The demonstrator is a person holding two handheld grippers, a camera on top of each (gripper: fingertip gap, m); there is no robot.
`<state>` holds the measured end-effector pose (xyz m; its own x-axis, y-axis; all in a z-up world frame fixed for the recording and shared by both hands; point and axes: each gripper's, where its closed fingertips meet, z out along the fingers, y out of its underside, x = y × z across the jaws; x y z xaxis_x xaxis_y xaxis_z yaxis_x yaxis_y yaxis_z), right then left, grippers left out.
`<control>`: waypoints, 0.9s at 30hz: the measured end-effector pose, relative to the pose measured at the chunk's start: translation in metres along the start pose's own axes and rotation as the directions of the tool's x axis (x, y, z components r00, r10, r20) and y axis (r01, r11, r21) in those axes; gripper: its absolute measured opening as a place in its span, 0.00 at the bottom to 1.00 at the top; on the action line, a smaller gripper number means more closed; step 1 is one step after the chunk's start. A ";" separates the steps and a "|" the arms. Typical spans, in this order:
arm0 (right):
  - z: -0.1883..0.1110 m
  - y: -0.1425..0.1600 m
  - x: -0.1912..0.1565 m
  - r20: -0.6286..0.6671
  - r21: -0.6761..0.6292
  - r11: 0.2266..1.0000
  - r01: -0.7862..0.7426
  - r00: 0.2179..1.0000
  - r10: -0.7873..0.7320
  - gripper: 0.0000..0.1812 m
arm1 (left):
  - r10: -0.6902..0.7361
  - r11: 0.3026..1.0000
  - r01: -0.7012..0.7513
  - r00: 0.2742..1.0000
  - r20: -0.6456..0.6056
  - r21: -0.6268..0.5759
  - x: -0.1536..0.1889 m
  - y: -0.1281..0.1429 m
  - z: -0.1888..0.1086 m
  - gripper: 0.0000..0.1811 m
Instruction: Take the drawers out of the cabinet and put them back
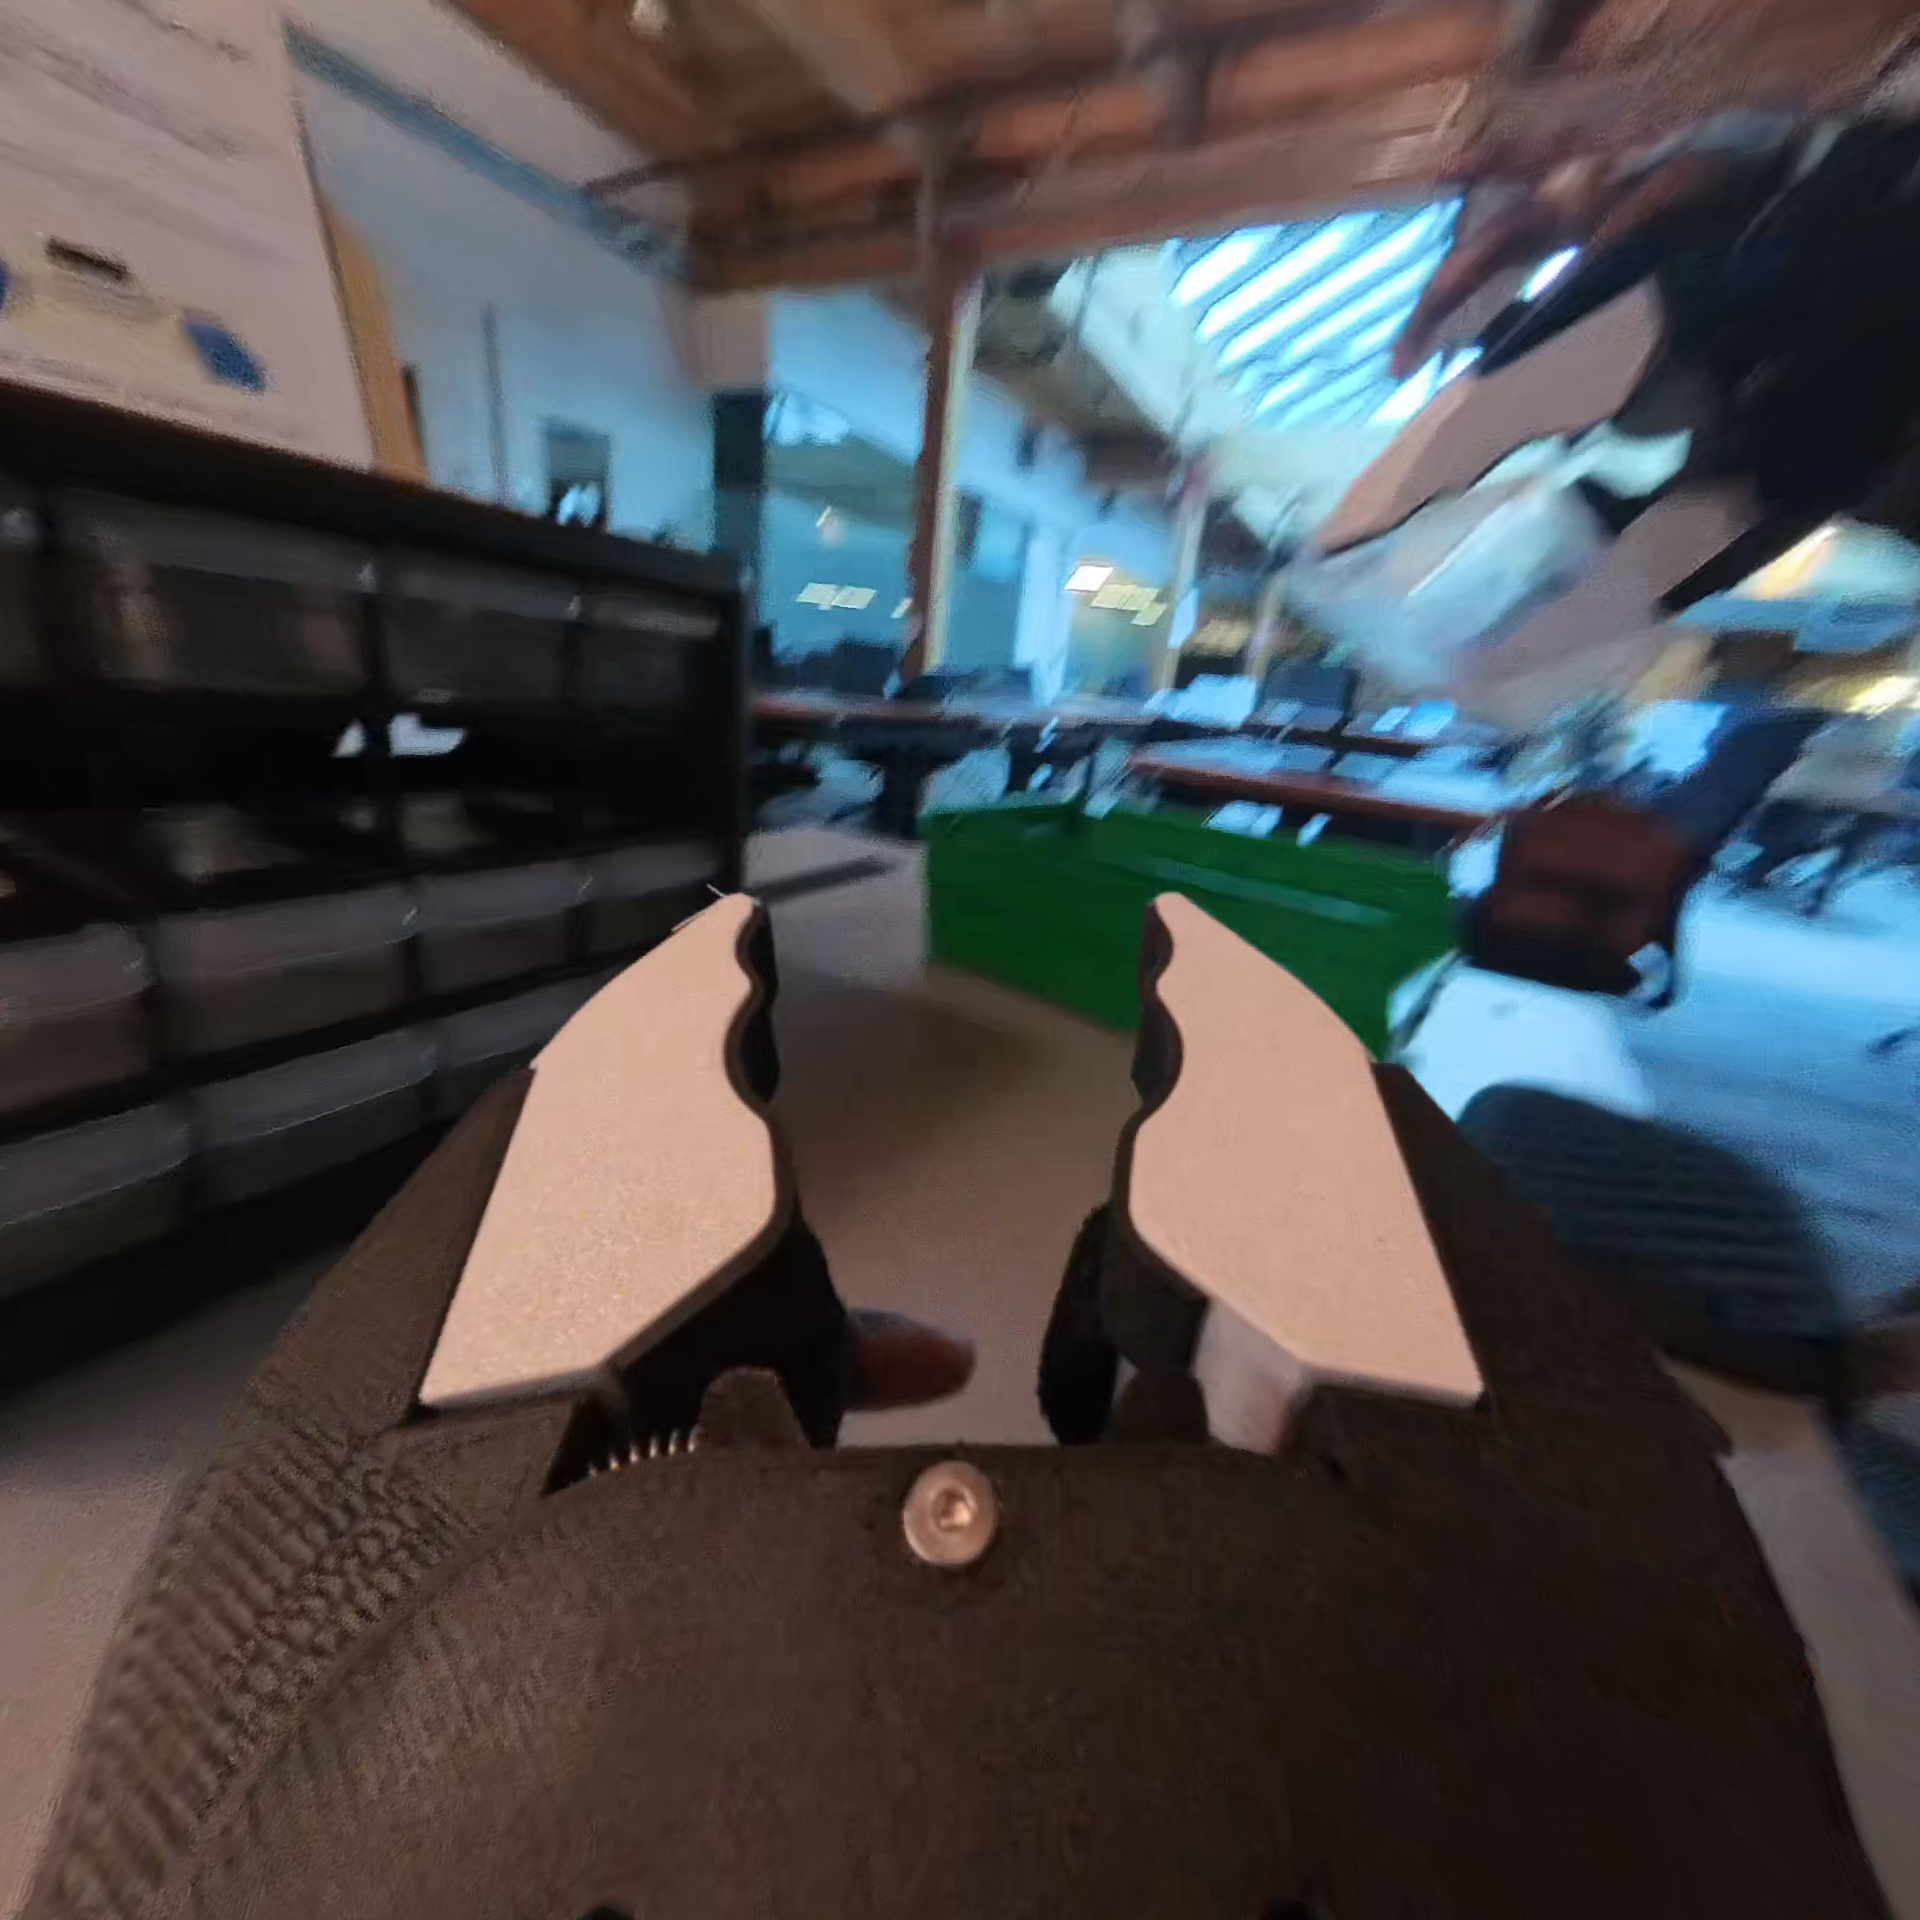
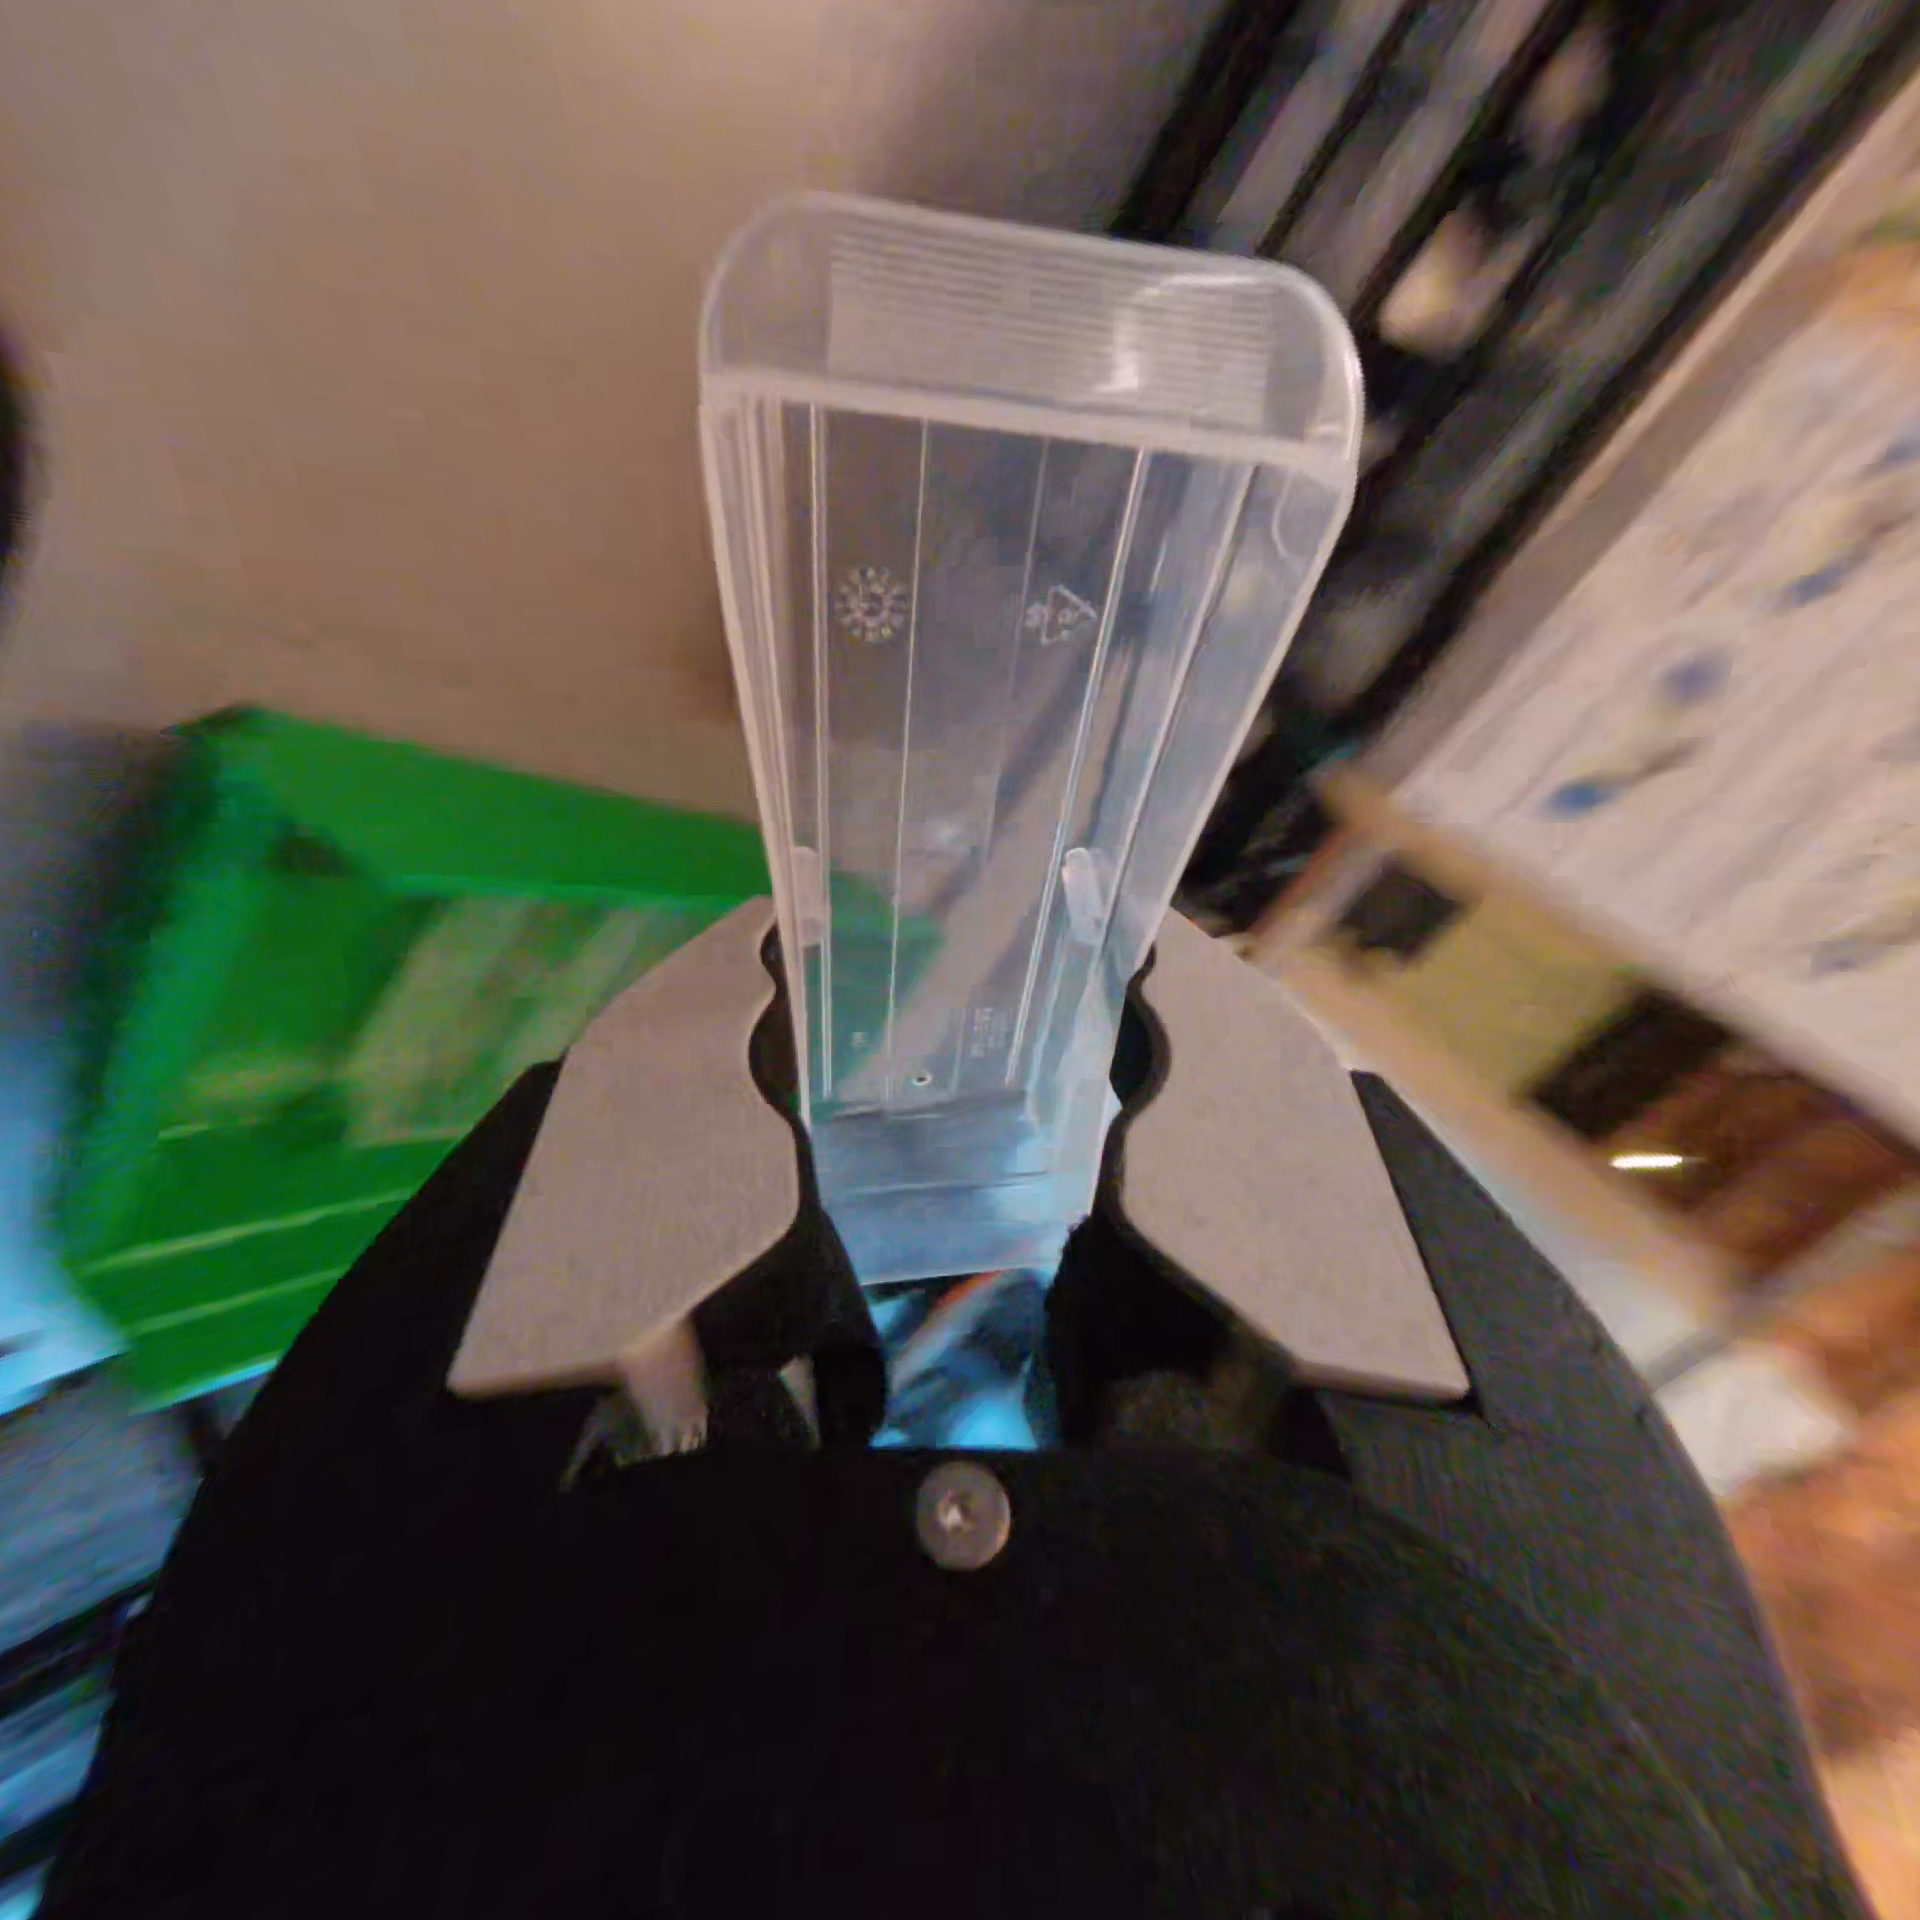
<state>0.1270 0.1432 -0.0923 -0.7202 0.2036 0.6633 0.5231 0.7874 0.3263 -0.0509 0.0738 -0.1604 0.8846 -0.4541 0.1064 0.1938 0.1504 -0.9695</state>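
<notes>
A black cabinet (image 1: 364,790) with rows of small clear drawers stands at the left of the left wrist view; some middle slots look dark and empty. My left gripper (image 1: 956,925) is open and empty, held above the pale tabletop to the right of the cabinet. My right gripper (image 2: 951,935) is shut on a clear plastic drawer (image 2: 997,623), held by one end with the drawer sticking out forward in the air. The cabinet (image 2: 1455,312) shows blurred at the upper right of the right wrist view. The other gripper with the drawer (image 1: 1558,436) appears blurred at the upper right of the left wrist view.
A green box (image 1: 1164,914) sits on the table beyond my left gripper and also shows in the right wrist view (image 2: 364,935). A whiteboard (image 1: 156,208) leans behind the cabinet. Desks and chairs (image 1: 1299,748) fill the room beyond. Both views are motion-blurred.
</notes>
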 end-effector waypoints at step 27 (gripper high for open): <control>0.088 0.111 -0.202 0.595 -0.336 0.812 -0.477 0.560 0.576 0.33 | 0.152 0.978 -0.151 0.988 -0.003 -0.141 0.006 0.034 0.006 0.37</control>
<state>0.2905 0.2410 -0.2495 -0.3737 0.9139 0.1585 0.9216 0.3465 0.1747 -0.0364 0.0813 -0.1912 0.9024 -0.4288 -0.0427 -0.0037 0.0913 -0.9958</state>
